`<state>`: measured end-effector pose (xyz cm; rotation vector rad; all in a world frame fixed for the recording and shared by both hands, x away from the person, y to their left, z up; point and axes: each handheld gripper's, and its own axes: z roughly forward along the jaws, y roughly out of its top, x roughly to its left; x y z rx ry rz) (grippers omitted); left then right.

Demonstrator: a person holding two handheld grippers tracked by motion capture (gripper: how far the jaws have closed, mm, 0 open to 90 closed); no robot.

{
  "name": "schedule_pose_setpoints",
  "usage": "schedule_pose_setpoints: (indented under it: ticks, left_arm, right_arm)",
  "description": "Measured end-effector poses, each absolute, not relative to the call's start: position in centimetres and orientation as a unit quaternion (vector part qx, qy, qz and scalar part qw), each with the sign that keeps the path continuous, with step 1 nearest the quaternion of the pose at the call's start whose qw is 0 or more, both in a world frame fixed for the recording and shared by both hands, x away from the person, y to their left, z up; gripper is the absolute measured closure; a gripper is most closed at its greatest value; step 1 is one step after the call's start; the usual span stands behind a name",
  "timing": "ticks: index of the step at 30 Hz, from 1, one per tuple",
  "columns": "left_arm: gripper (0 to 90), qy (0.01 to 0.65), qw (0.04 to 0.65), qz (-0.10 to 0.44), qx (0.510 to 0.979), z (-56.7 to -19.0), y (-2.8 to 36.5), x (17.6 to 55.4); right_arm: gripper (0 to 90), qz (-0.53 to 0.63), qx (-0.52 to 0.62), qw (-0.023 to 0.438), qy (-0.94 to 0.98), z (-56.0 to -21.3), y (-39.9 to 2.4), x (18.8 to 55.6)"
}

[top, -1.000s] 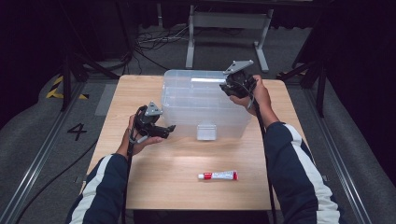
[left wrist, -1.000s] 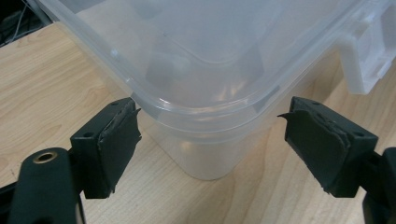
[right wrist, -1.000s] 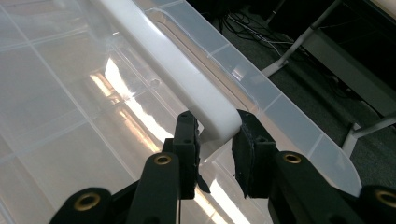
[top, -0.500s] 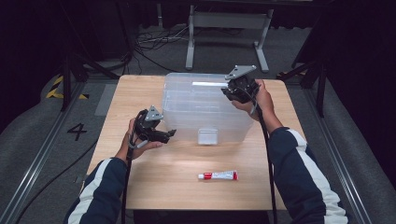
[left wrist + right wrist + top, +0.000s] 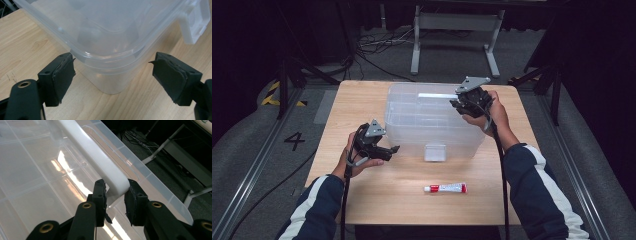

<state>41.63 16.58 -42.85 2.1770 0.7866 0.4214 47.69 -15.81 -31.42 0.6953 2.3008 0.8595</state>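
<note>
Right gripper (image 5: 115, 195) grips bin handle (image 5: 95, 157) over wooden table (image 5: 362, 100).

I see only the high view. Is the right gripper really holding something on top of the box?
Observer: Yes. The right gripper has its fingers closed on the end of the white handle on the lid.
Operator: And the left gripper, is it open or shut?
Observer: Open. The left gripper stands wide, and a near corner of the clear box sits between its fingers.
</note>
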Motion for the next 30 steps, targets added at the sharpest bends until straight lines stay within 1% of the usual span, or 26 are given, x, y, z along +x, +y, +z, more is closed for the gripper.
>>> schedule_pose_setpoints:
  ticks: [4,12,15,16,30]
  left_arm:
    - [18.2,0.306,0.379,0.170,0.857,-42.8,16.4,41.0]
    - [18.4,0.300,0.368,0.174,0.863,-42.7,16.3,39.6]
    - [20.5,0.300,0.367,0.180,0.862,-42.6,16.4,39.3]
    - [22.6,0.299,0.367,0.182,0.862,-42.6,16.5,39.3]
    - [27.4,0.306,0.385,0.179,0.852,-42.7,17.0,39.2]
  right_arm:
    - [71.4,0.321,0.257,0.295,0.862,-31.5,-15.8,47.1]
    - [71.4,0.332,0.249,0.283,0.864,-31.4,-16.2,45.9]
    - [71.1,0.335,0.245,0.285,0.864,-31.5,-16.2,45.7]
    - [71.0,0.334,0.243,0.285,0.865,-31.5,-16.2,45.8]
    - [72.0,0.349,0.248,0.281,0.859,-31.2,-16.5,45.8]
